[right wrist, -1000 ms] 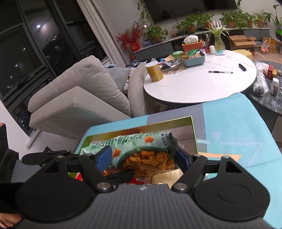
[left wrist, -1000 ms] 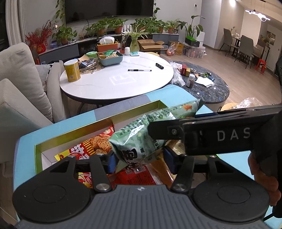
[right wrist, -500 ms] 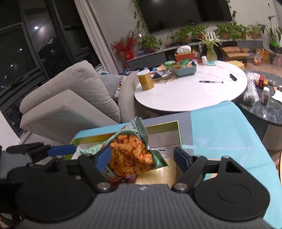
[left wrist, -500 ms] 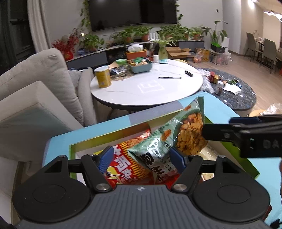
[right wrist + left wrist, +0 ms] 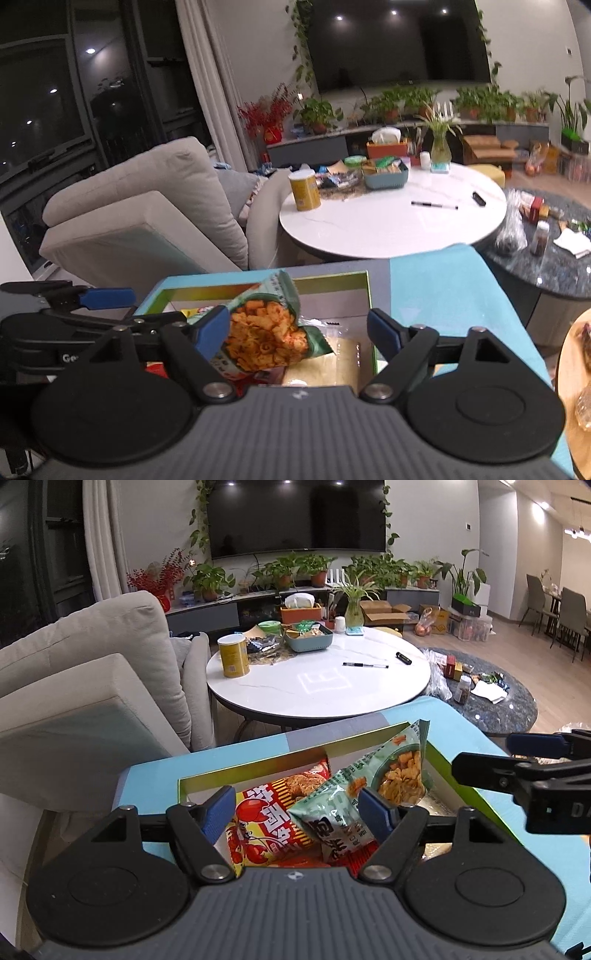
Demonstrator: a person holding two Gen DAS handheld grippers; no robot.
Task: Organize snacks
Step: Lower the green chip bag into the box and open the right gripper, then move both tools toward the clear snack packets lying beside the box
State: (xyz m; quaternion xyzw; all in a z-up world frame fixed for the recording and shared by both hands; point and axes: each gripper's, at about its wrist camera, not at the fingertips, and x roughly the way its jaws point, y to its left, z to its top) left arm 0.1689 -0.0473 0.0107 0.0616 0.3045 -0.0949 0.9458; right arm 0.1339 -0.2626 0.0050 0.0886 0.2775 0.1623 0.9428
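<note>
Left wrist view: a round white marble-topped table (image 5: 317, 686) with a yellow canister (image 5: 233, 655) stands beyond the teal-covered surface (image 5: 155, 779), and a beige sofa (image 5: 92, 672) sits off its left edge. On that surface a gold-rimmed open cardboard box (image 5: 258, 766) holds a red crayfish-print snack packet (image 5: 273, 812) and a pale green crinkled snack bag (image 5: 354, 797). The green bag lies across the red packet, its long axis slanting up toward the box's far right corner. The left gripper (image 5: 299, 808) has just been widening; its blue pads frame both packets without pressing them.

Right wrist view: the green snack bag (image 5: 266, 332) leans against the left pad of the right gripper (image 5: 299, 330), whose jaws stand half-spread, gripping nothing; the other pad is clear of the bag
</note>
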